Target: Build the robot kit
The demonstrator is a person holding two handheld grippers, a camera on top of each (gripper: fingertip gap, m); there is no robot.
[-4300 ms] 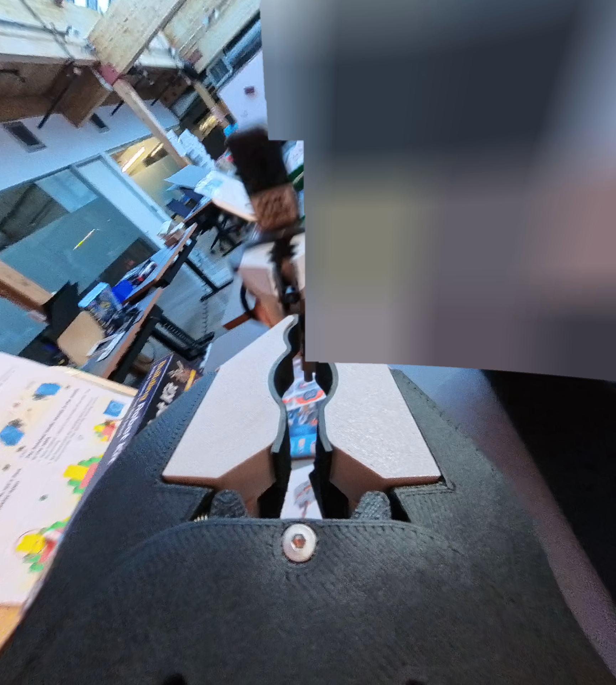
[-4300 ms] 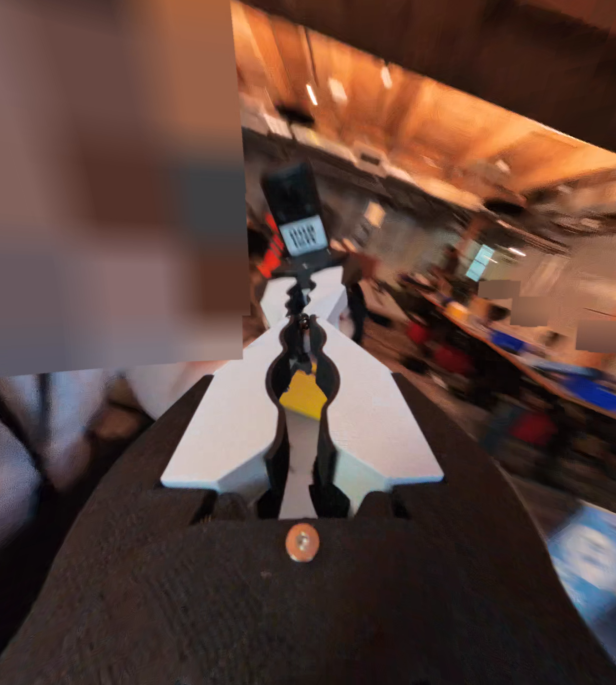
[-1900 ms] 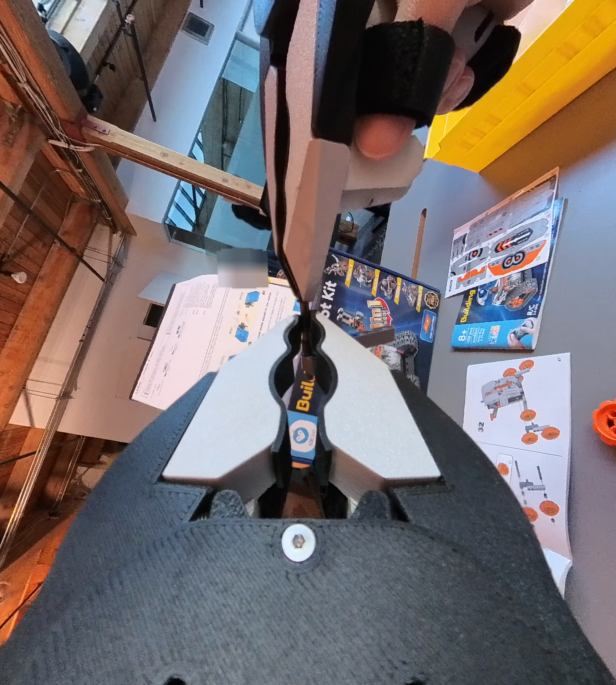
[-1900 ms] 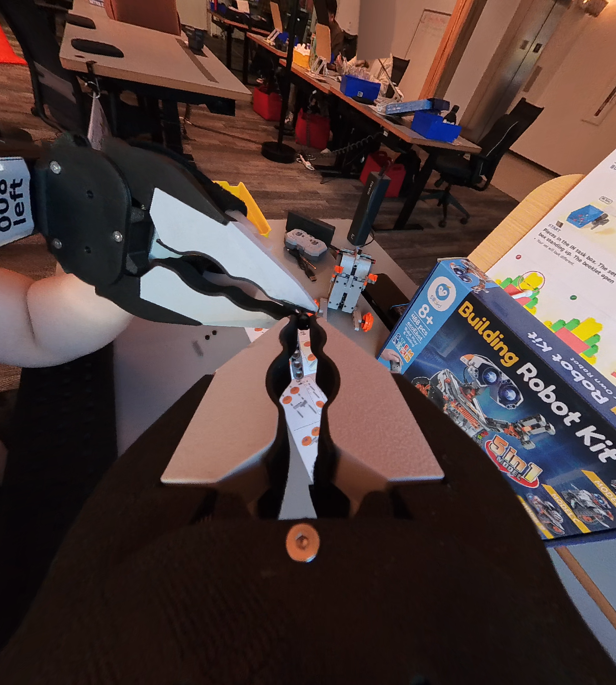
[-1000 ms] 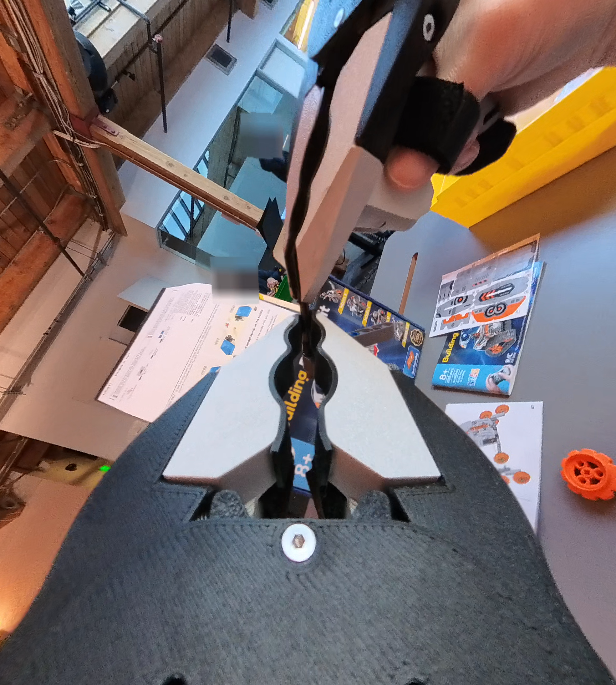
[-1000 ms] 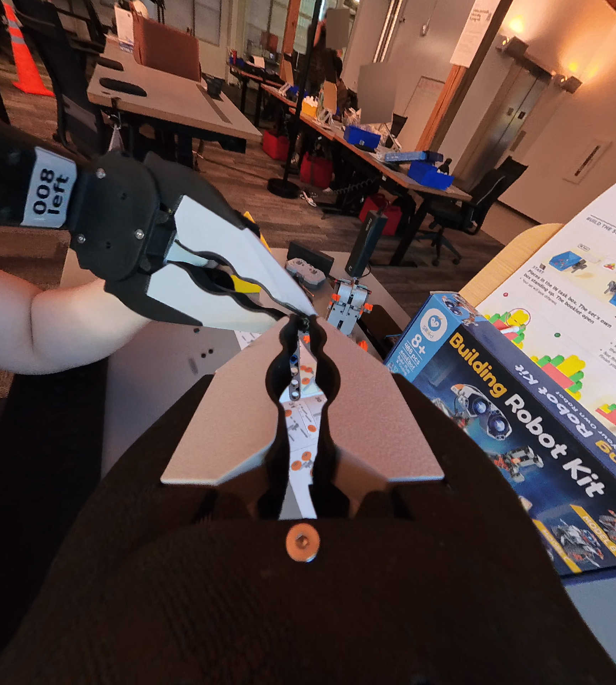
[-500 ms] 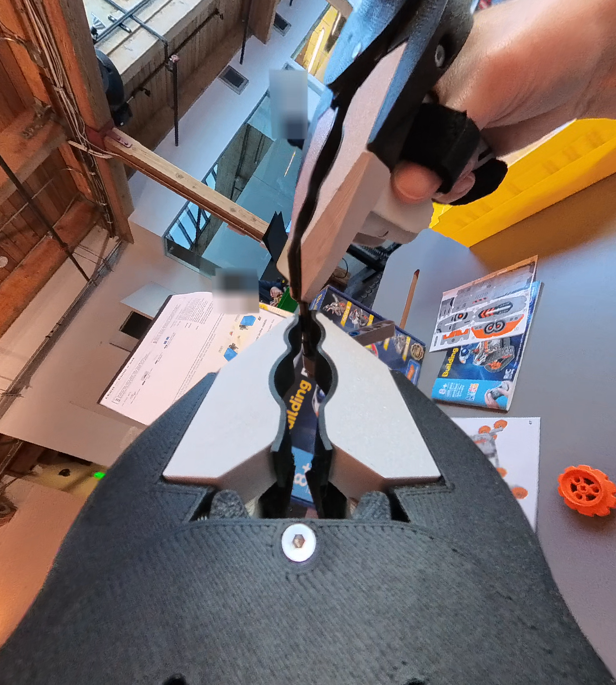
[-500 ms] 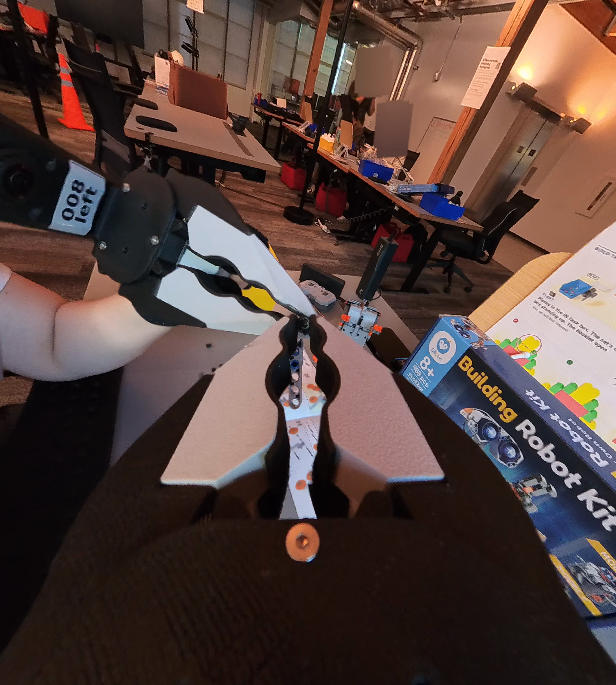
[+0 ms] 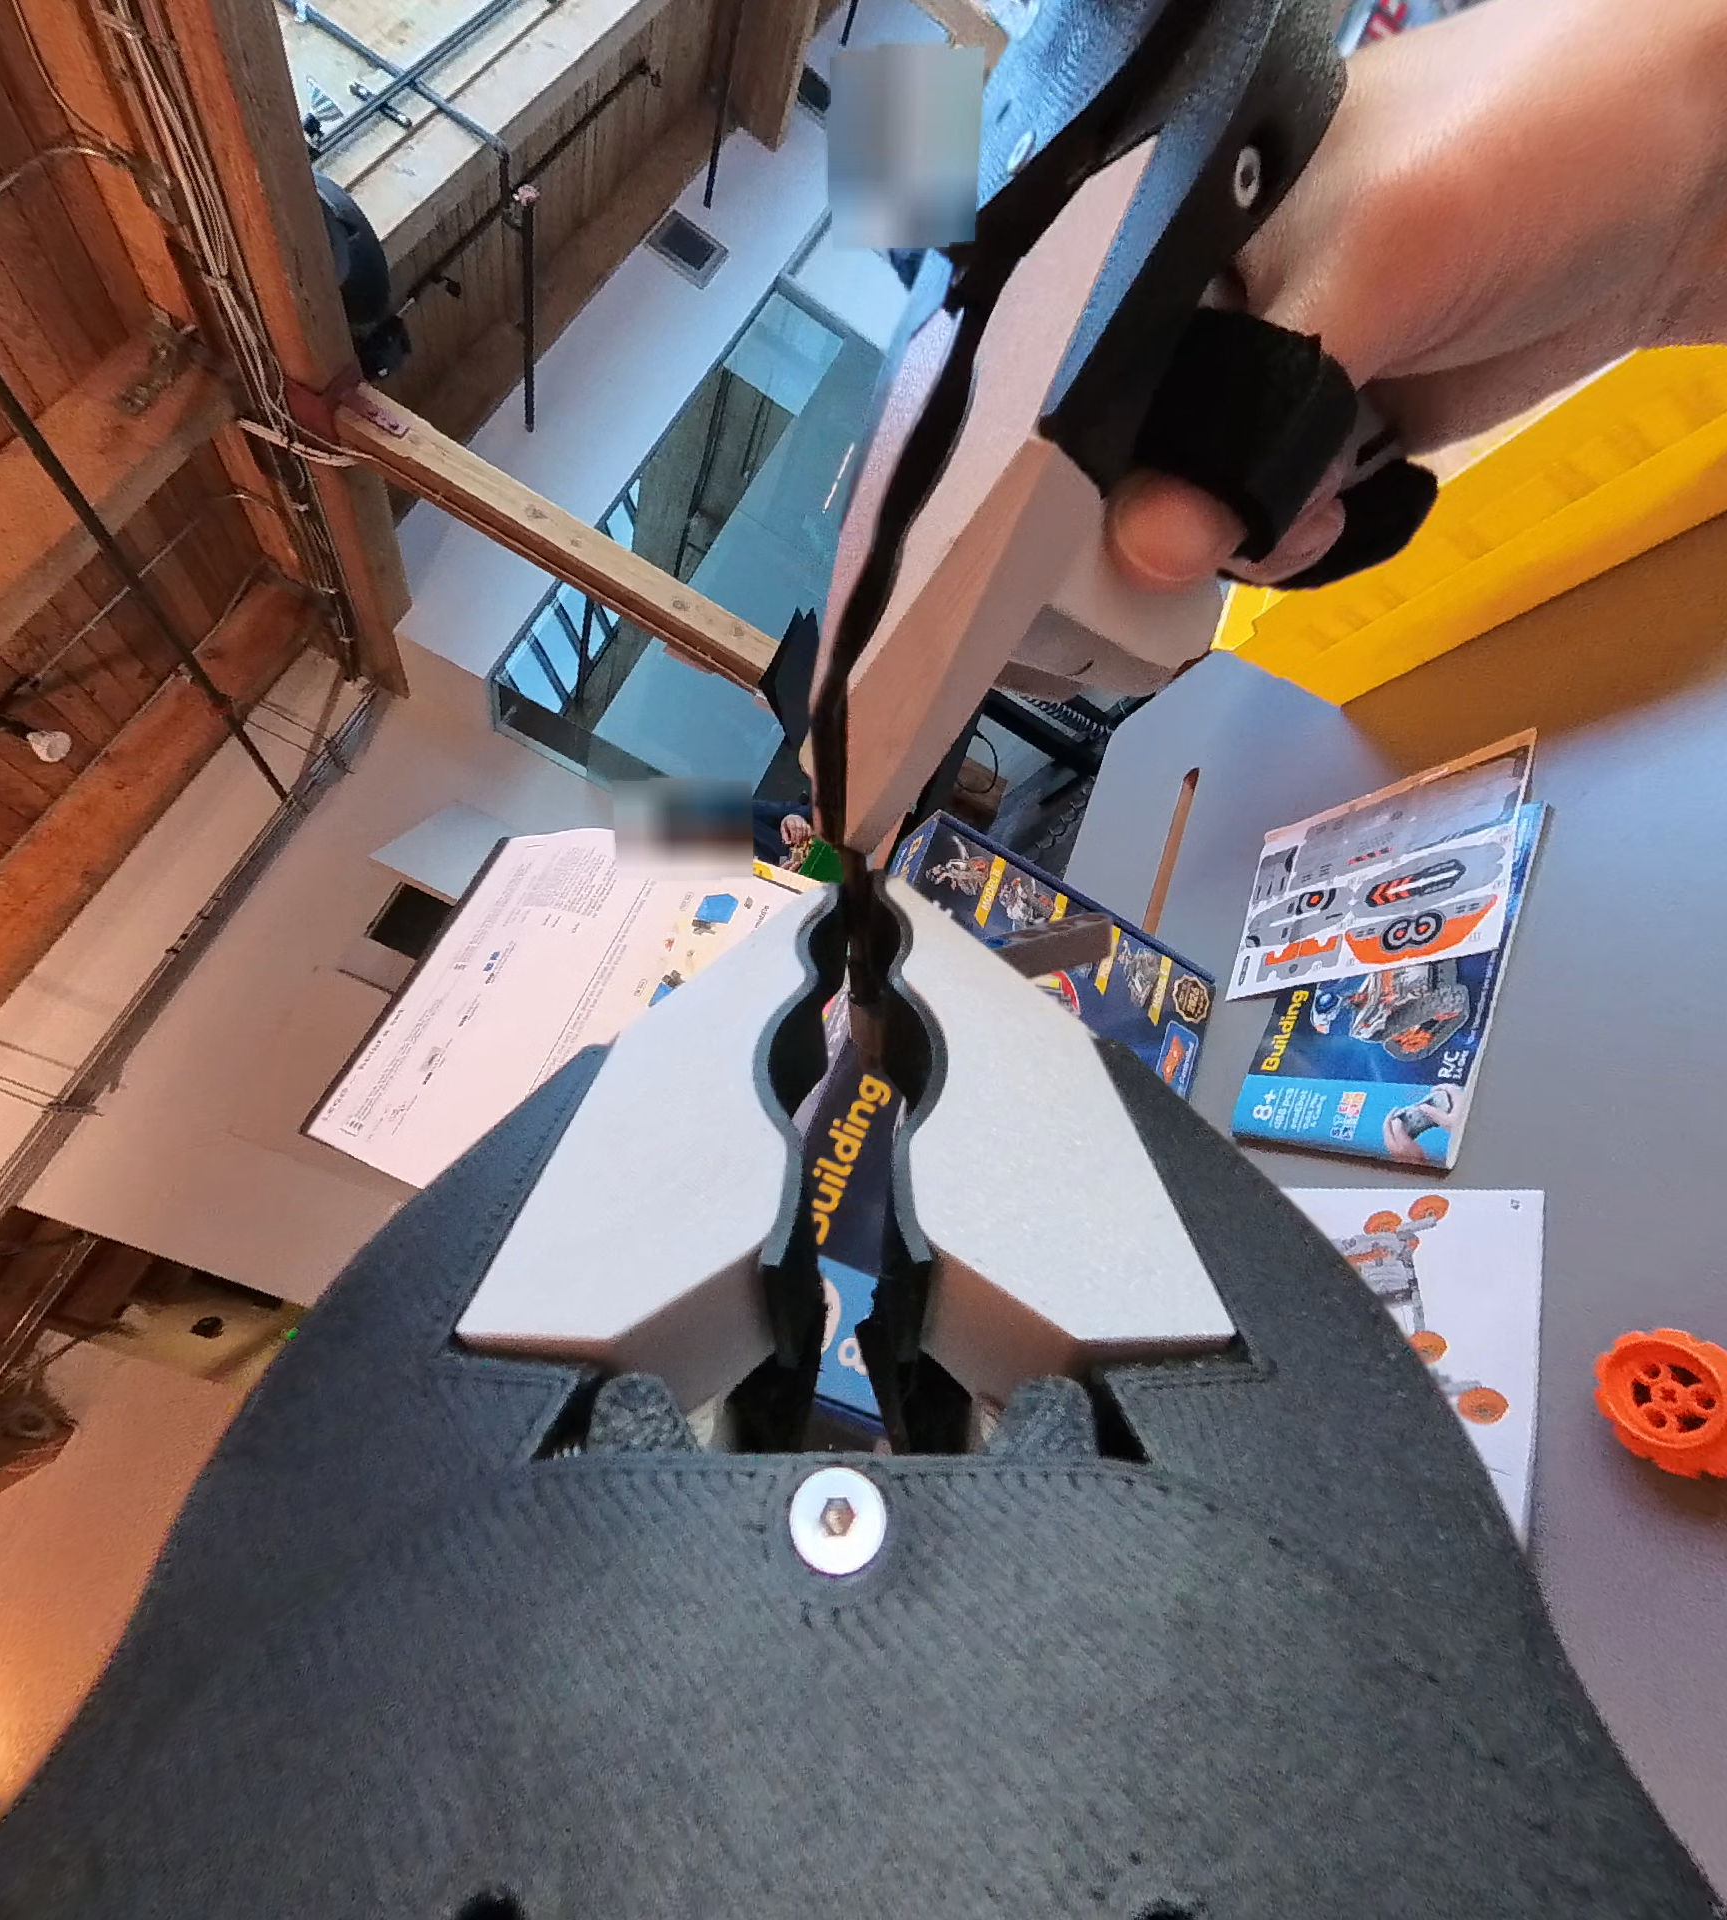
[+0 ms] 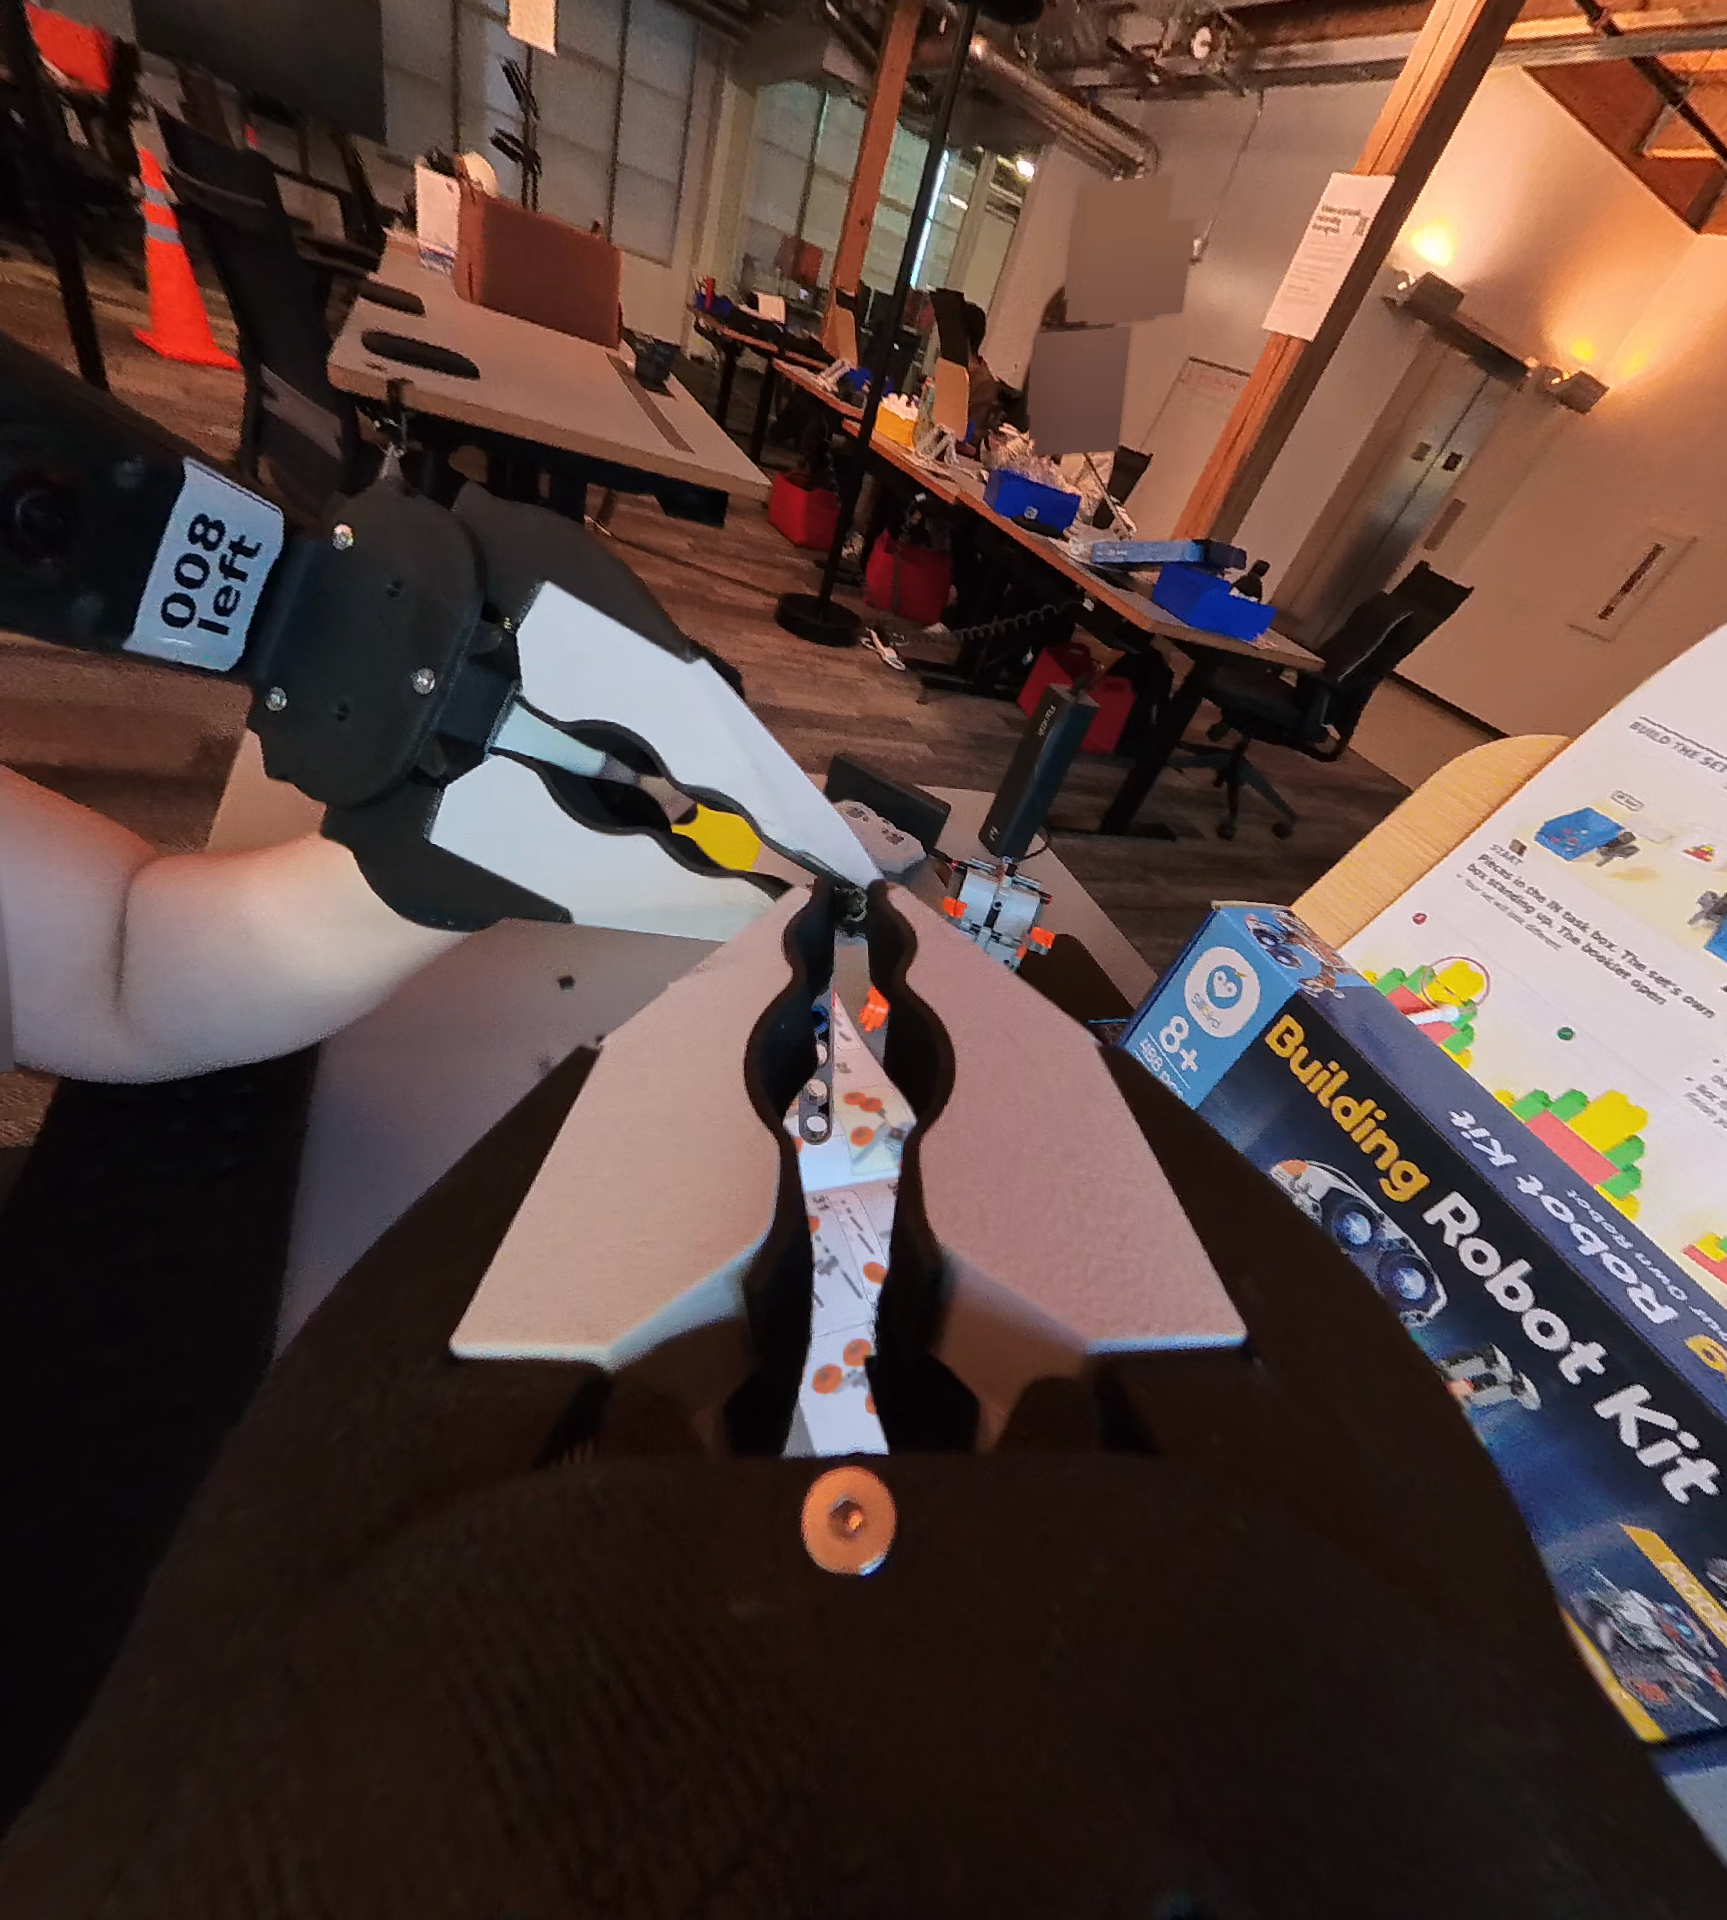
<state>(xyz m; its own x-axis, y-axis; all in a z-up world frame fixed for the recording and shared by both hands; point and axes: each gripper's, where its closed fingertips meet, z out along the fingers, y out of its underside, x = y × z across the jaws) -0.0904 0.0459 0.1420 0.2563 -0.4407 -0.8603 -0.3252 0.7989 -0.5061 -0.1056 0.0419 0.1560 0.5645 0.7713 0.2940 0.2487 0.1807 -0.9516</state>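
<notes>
Both hand-held grippers' (image 9: 857, 904) tips meet, contents obscured.

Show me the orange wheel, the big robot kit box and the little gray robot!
orange wheel (image 9: 1682, 1402): left wrist view, on its hub.
robot kit box (image 10: 1524, 1351): right wrist view, on its dark blue front face.
little gray robot (image 10: 996, 906): right wrist view, on its gray body, past the claw tips.

Grippers meet tip to tip above the table (image 9: 1669, 997). Kit box (image 10: 1524, 1278) right of the right gripper (image 10: 846, 902), instruction sheet (image 10: 1607, 997) behind it. Booklet (image 9: 1378, 987) and wheel (image 9: 1682, 1403) on table, bin (image 9: 1545, 499) beyond.
</notes>
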